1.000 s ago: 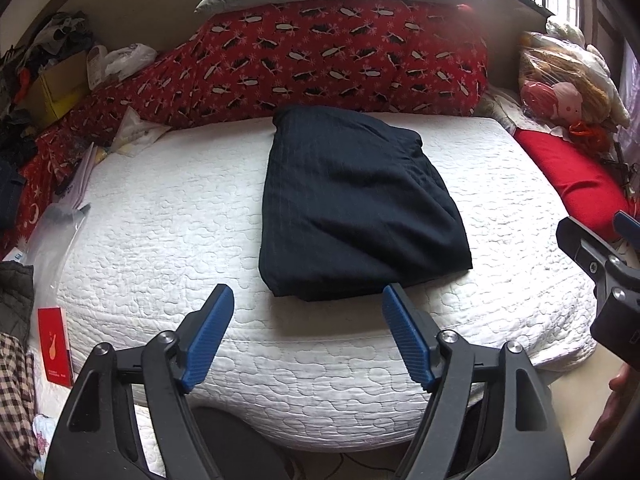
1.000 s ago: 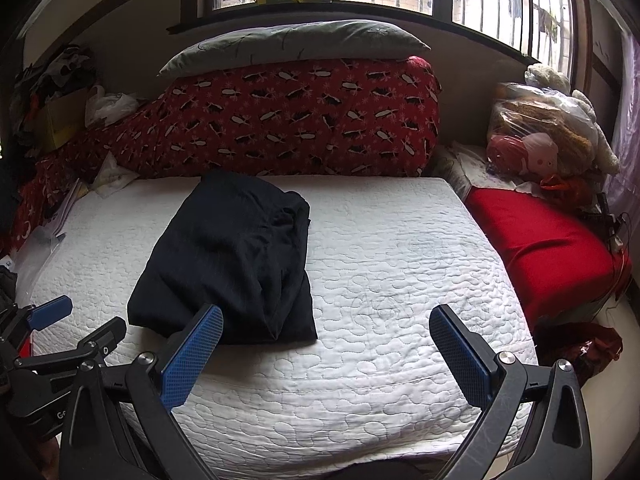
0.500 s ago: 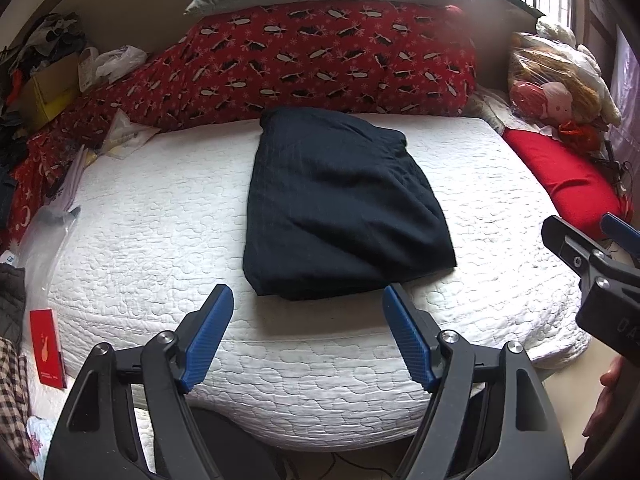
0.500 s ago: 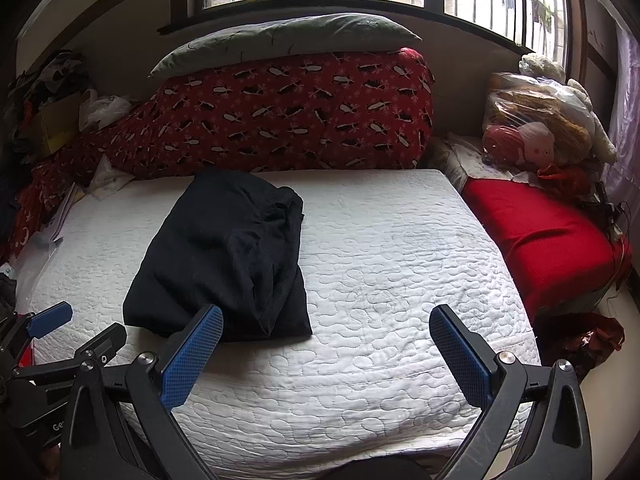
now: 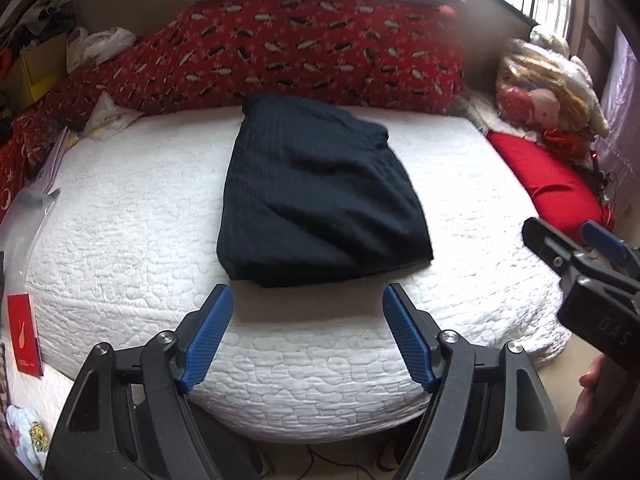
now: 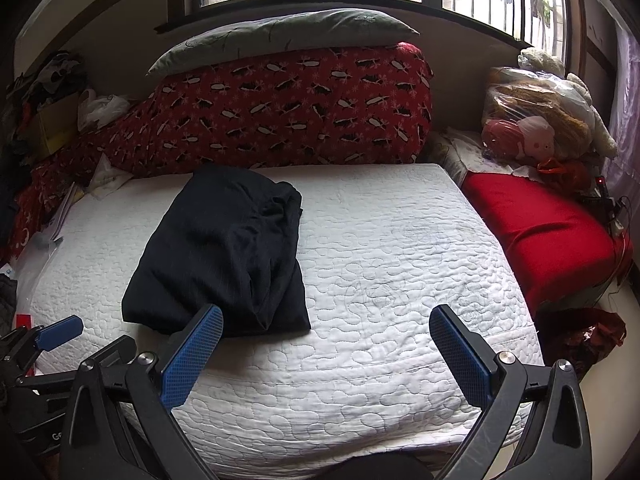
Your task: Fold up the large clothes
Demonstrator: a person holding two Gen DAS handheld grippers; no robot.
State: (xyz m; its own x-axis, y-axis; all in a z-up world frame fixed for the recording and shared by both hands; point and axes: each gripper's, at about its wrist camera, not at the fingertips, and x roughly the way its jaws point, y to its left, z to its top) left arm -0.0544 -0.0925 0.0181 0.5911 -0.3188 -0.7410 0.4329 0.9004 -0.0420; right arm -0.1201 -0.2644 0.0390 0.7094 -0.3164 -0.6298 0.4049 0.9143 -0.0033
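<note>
A dark navy garment (image 5: 316,196) lies folded into a thick rectangle on the white quilted mattress (image 5: 120,240). In the right wrist view the garment (image 6: 224,256) sits left of centre on the mattress (image 6: 400,280). My left gripper (image 5: 308,312) is open and empty, held just short of the garment's near edge. My right gripper (image 6: 326,332) is open and empty, over the near part of the mattress to the right of the garment. The right gripper also shows at the right edge of the left wrist view (image 5: 576,248).
A red patterned duvet (image 6: 280,108) with a grey pillow (image 6: 280,36) on top lines the back. A red cushion (image 6: 548,232) and bagged plush toys (image 6: 536,120) lie to the right. Papers and a plastic bag (image 5: 36,196) lie on the left.
Both grippers have drawn back and risen slightly, so the bed looks a little farther away. The garment has not moved. Both grippers stay open.
</note>
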